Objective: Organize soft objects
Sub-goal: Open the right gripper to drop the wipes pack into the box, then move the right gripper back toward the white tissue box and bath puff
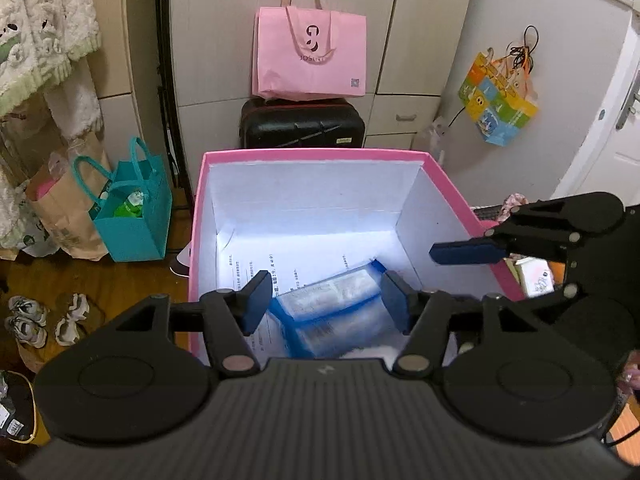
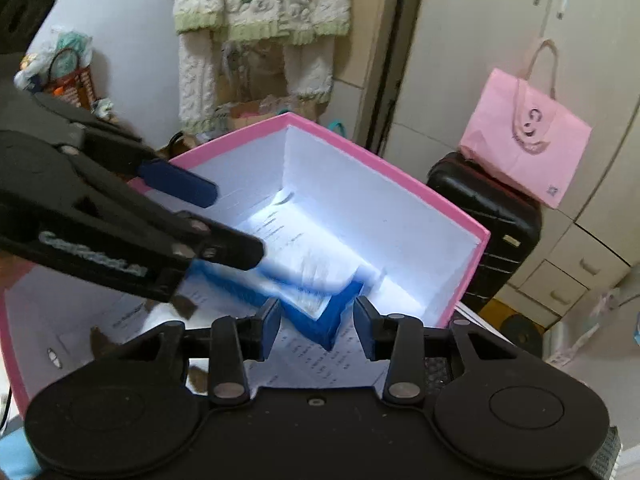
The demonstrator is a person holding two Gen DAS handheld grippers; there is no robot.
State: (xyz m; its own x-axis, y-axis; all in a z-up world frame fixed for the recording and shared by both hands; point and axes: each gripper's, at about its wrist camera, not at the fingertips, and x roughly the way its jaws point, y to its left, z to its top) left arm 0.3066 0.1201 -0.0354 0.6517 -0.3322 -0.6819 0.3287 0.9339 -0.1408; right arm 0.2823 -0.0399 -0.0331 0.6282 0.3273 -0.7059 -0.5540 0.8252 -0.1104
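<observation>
A pink box with white inner walls stands open below both grippers; it also shows in the right wrist view. A blue and white soft pack lies on printed paper at its bottom, blurred in the right wrist view. My left gripper is open and empty above the pack; it also shows in the right wrist view. My right gripper is open and empty over the box; one blue finger of it reaches over the box's right rim.
A black suitcase with a pink bag on top stands behind the box against white cabinets. A teal bag and a brown paper bag stand at the left, shoes on the wooden floor. A colourful bag hangs at the right.
</observation>
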